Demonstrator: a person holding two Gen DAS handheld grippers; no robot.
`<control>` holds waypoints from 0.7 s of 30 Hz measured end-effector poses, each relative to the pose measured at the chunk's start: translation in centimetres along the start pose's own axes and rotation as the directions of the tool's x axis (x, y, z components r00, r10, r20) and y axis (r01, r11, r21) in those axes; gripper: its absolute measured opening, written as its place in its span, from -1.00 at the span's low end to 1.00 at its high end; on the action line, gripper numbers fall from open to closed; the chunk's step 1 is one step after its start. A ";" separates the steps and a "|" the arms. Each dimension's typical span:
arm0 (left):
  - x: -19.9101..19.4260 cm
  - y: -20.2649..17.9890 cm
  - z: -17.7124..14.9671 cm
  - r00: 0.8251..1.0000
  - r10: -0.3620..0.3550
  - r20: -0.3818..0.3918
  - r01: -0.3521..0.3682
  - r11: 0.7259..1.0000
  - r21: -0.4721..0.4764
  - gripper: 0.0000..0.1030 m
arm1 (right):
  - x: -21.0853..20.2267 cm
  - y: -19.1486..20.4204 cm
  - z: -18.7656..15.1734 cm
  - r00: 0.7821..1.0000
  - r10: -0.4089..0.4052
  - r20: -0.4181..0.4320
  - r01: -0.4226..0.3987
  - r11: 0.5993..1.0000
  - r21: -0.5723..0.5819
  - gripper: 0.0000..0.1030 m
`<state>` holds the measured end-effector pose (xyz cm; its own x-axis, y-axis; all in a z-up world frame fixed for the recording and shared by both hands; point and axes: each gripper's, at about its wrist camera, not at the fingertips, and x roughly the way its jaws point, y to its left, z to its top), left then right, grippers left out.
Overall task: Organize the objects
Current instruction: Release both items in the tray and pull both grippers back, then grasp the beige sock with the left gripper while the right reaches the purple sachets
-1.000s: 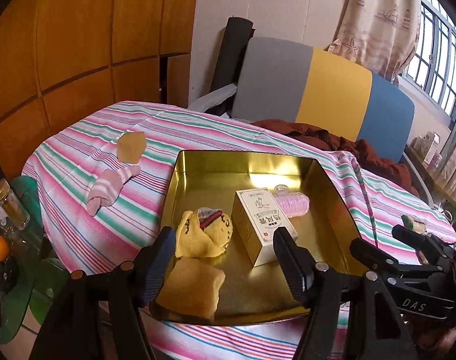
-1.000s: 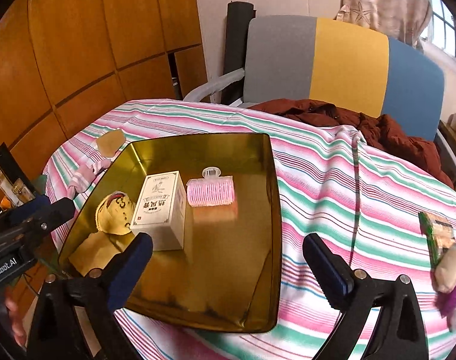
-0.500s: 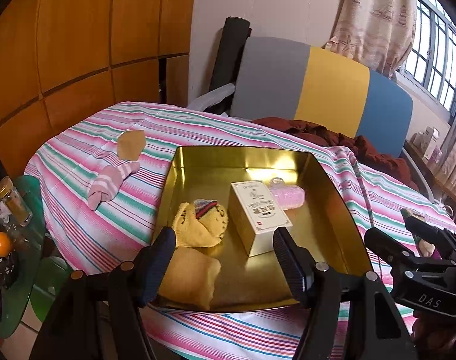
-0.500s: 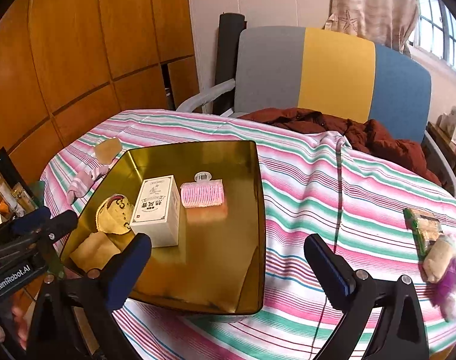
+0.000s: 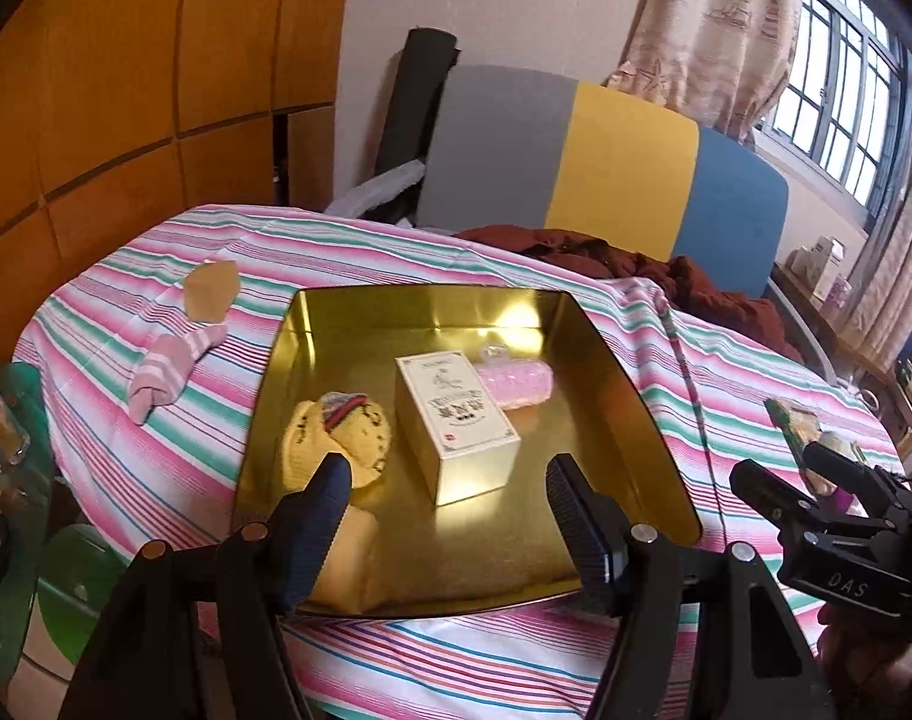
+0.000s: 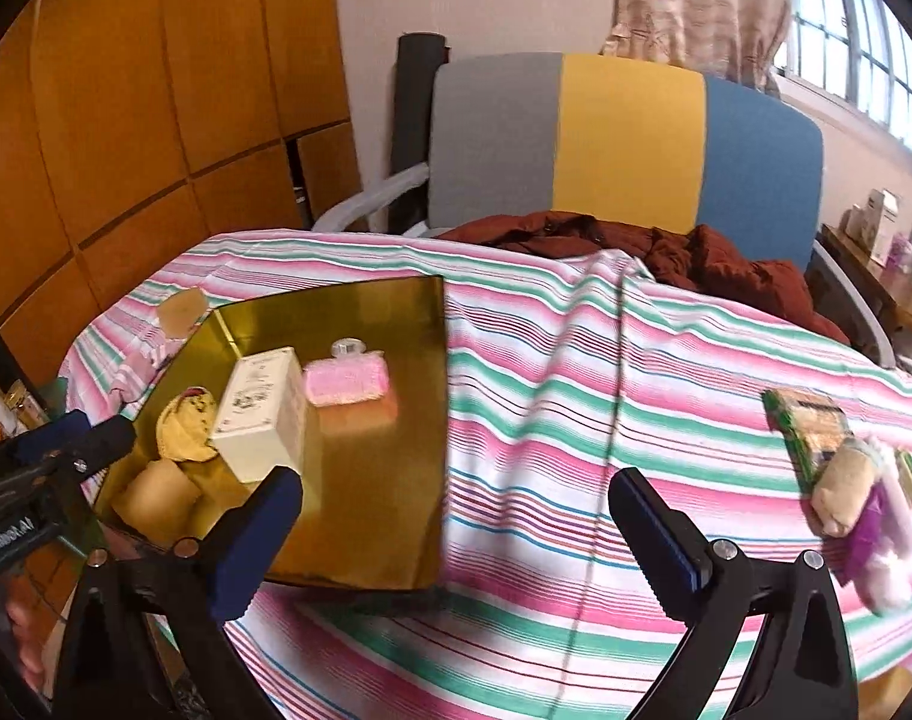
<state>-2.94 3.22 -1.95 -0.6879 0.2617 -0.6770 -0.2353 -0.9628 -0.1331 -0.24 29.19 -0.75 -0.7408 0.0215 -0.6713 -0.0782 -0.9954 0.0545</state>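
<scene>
A gold metal tray [image 5: 624,384] [image 6: 420,420] sits on the striped tablecloth. In it lie a white box [image 5: 456,414] [image 6: 261,411], a pink hair roller [image 5: 516,381] [image 6: 345,381], a yellow patterned sock [image 5: 339,438] [image 6: 186,423] and a yellow folded cloth [image 5: 351,558] [image 6: 156,495]. My left gripper [image 5: 447,492] hovers open over the tray's near edge, nothing between its fingers. My right gripper [image 6: 456,504] stands open over the cloth just right of the tray, also empty. A pink striped sock [image 5: 168,369] and a tan piece [image 5: 213,294] lie left of the tray.
At the table's right edge lie a green packet [image 6: 810,426], a beige roll [image 6: 849,495] and a purple-pink item [image 6: 882,540]. A dark red garment [image 6: 666,252] is heaped before a grey, yellow and blue chair back [image 6: 624,138]. Jars [image 5: 0,420] stand on a green surface at left.
Both grippers have drawn back and shifted right, so the tray looks smaller and further left. The items at the right edge show more fully. Jaws have not changed.
</scene>
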 end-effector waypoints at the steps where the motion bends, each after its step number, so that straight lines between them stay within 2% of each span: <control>1: 0.0 -0.2 0.0 1.000 -0.004 0.001 0.004 1.000 0.006 0.33 | 0.0 -0.5 -0.2 1.000 -0.008 -0.004 0.008 1.000 0.009 0.99; 11: 0.6 -2.6 0.3 0.995 -0.092 -0.030 0.093 0.995 0.044 0.33 | -0.7 -6.3 -1.7 0.995 -0.089 -0.043 0.093 0.991 0.094 0.99; 21: 0.8 -7.1 0.3 0.978 -0.202 -0.059 0.208 0.969 0.136 0.33 | -2.7 -15.2 -4.0 0.971 -0.212 -0.109 0.232 0.946 0.226 0.99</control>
<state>-2.00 10.28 -1.33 -0.5848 0.4461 -0.6775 -0.4645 -0.8689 -0.1712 5.59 43.87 -2.71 -0.6304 0.2223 -0.7437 -0.3971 -0.9156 0.0629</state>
